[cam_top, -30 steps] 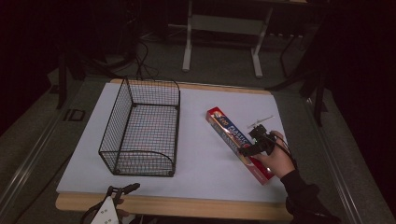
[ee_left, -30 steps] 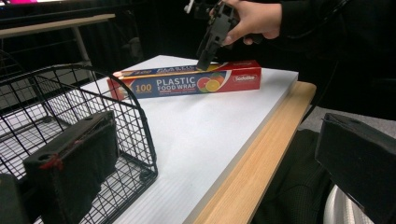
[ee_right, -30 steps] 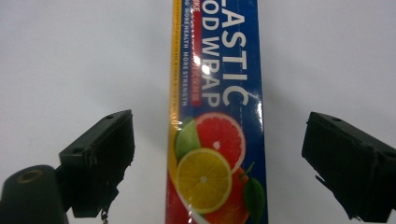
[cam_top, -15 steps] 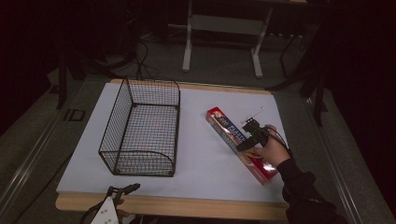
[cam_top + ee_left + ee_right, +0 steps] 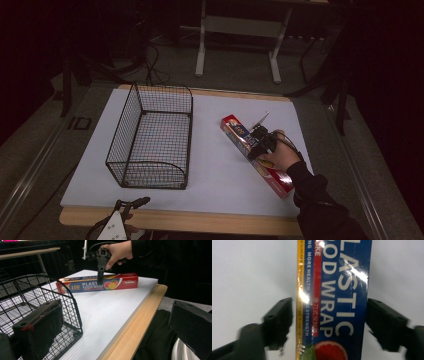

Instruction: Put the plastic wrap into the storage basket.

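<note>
A long red and blue box of plastic food wrap [image 5: 234, 130] lies flat on the white table top, right of centre. My right gripper [image 5: 257, 146] points down over its middle. In the right gripper view it [image 5: 329, 322] stands open, one jaw on each long side of the box [image 5: 337, 277], both very close to its edges. The left gripper view shows the same box [image 5: 125, 282] from the side, with the right gripper [image 5: 100, 282] and a hand above it. My left gripper [image 5: 132, 204] rests at the table's near edge, its jaws [image 5: 120, 325] wide open around nothing.
A black wire basket [image 5: 131, 123] stands left of centre, holding nothing, and its curved end [image 5: 62, 290] is just in front of my left gripper. The wooden table edge [image 5: 132, 327] runs along the near side. Table legs and cables show in the dark beyond.
My right hand has moved up along the box, from near its close end toward its middle, and the gripper now straddles it. The left gripper has stayed put.
</note>
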Tool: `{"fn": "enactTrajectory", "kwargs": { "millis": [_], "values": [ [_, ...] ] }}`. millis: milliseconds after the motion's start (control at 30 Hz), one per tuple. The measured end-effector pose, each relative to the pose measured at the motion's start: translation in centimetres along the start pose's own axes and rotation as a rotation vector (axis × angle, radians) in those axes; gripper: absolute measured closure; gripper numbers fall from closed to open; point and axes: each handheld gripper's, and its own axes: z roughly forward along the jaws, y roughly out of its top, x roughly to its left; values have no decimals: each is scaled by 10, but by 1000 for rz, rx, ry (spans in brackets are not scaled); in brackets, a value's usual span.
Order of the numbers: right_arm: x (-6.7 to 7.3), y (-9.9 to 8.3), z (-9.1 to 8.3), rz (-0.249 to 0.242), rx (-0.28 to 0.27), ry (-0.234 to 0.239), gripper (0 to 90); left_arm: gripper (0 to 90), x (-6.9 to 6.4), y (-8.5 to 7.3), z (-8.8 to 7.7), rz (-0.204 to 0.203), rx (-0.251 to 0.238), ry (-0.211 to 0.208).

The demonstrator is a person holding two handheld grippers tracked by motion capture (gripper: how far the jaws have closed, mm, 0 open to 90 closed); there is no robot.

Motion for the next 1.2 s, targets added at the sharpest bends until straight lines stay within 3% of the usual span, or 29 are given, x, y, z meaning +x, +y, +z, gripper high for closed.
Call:
{"fn": "enactTrajectory", "kwargs": {
  "millis": [233,500,667,933,1200],
  "values": [
    [2,2,9,-3,43,-5,348,1,0,0,0,0,0,3],
    [-2,1,7,-1,42,6,388,1,0,0,0,-1,0,2],
    [-4,-1,4,29,36,25,392,1,1,0,0,-3,1,4],
    [-7,2,-15,66,15,2,396,1,1,0,0,-7,-1,5],
    [-6,10,-50,78,-52,-14,396,1,1,0,1,-6,3,4]
  ]
}}
